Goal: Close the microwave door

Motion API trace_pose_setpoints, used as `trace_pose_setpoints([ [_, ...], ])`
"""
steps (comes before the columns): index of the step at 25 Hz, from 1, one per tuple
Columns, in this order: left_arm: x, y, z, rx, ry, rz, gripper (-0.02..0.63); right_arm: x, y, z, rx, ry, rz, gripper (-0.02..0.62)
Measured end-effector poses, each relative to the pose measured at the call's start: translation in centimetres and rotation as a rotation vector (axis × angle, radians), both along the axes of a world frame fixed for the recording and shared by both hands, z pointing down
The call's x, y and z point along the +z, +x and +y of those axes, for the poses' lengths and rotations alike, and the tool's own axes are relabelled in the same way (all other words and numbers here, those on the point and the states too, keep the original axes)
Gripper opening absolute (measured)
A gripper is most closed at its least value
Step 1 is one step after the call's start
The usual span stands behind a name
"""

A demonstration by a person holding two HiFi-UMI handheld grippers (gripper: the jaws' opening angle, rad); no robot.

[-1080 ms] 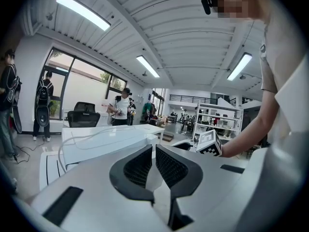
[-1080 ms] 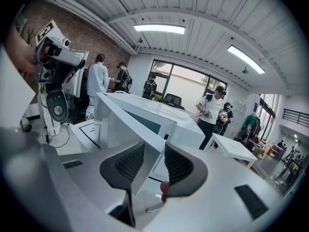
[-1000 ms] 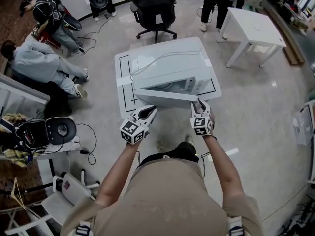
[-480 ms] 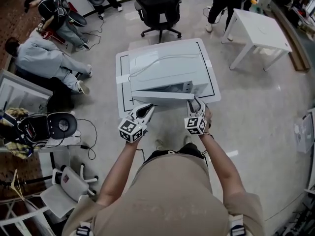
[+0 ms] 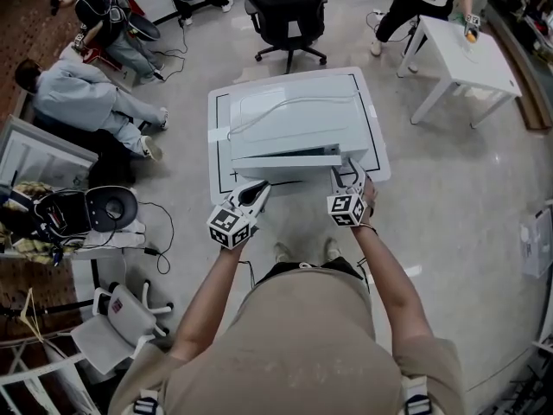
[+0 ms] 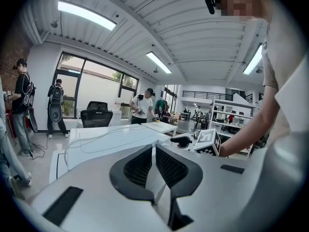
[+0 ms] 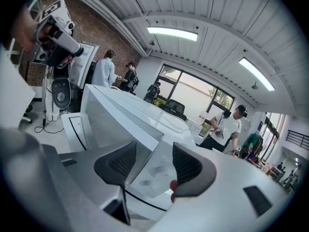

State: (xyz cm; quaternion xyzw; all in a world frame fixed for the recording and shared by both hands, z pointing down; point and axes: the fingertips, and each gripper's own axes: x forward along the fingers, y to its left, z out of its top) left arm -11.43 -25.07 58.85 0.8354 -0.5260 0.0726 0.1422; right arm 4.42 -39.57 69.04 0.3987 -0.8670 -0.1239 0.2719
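The door [image 5: 285, 160] has swung in almost flush with the microwave's [image 5: 294, 119] near face. The right gripper's [image 5: 348, 175] jaws have just spread, with the door's right edge loose between them. The left gripper's [image 5: 259, 188] jaws are pressed together, empty. Closing looks nearly done.

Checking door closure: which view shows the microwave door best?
Head view: the door shows full width from above, lying along the microwave's front. The right gripper view shows only its end, close up. The left gripper view shows the microwave's top, hardly the door.
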Motion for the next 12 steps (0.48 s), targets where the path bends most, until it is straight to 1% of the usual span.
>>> trace_pose_setpoints([
  [8, 0.2, 0.3, -0.8, -0.007, -0.006, -0.005, 0.011, 0.1, -0.3, -1.9, 0.007, -0.017, -0.012, 0.224],
  [12, 0.3, 0.5, -1.3, -0.008, -0.009, -0.01, 0.011, 0.3, -0.5, -2.3, 0.001, -0.028, -0.003, 0.227],
])
